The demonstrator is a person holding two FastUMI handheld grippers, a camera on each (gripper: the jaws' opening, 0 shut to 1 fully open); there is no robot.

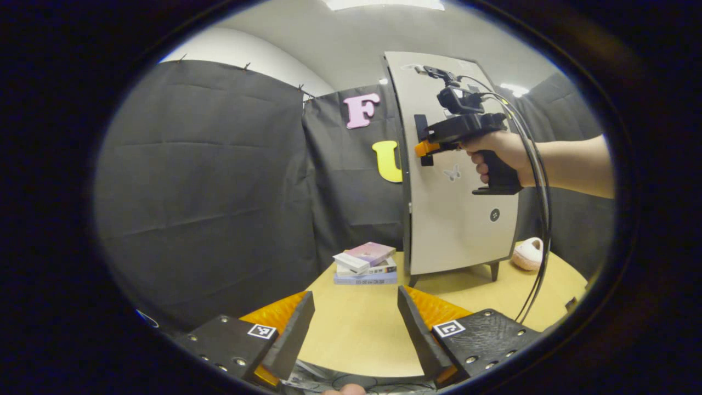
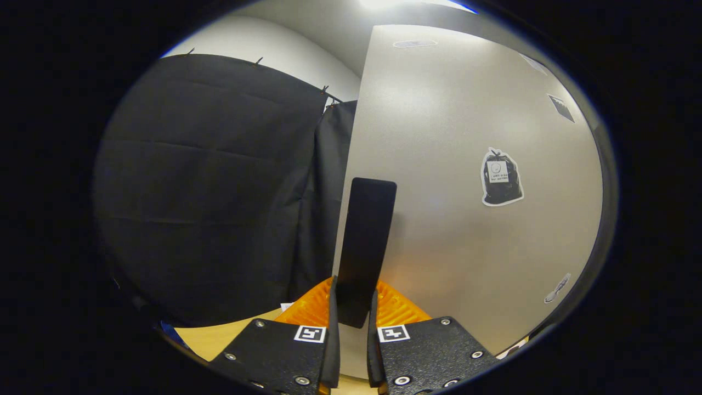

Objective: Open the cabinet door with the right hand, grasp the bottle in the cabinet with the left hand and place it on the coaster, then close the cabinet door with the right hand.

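Right tongs [image 2: 352, 323] clamped on the black handle [image 2: 364, 247] of the pale grey cabinet door [image 2: 466, 137]; left tongs [image 1: 355, 323] spread wide, holding nothing.

In the left gripper view, a hand [image 1: 502, 156] holds the right tongs [image 1: 421, 148] against the handle [image 1: 421, 129] near the left edge of the flat-fronted cabinet door [image 1: 455, 230], which stands on the round light-wood counter [image 1: 356, 329]. Left of the cabinet lies a small stack of books [image 1: 366, 263]; right of it, a pink round soft object [image 1: 527, 253]. The left tongs hover low over the counter, well in front of the cabinet.
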